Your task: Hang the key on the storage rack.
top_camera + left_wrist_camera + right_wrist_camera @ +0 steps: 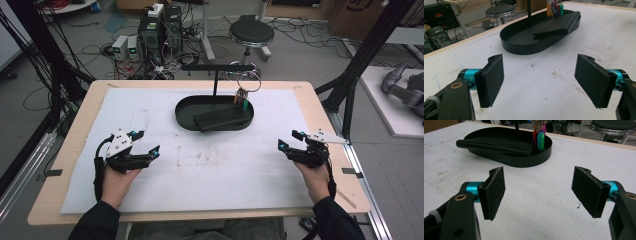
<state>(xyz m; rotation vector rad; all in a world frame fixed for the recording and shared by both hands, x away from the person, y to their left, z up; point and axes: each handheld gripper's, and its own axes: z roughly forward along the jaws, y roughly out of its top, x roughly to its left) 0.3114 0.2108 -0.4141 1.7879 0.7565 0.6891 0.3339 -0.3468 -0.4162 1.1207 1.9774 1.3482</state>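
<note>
1. Left gripper (149, 143) hovers over the white mat (200, 165), jaws spread wide, gripping nothing.
2. Right gripper (289, 139) is likewise released, jaws well apart, above the mat's other side.
3. Ahead of both grippers, well apart from each, sits a black oval tray (182, 112).
4. Inside the tray lies a flat black pouch (220, 119), forward and right of the left gripper, forward and left of the right gripper.
5. Coloured key tags (241, 100) hang from a black stand (215, 75) over the tray's end nearer the right gripper.
</note>
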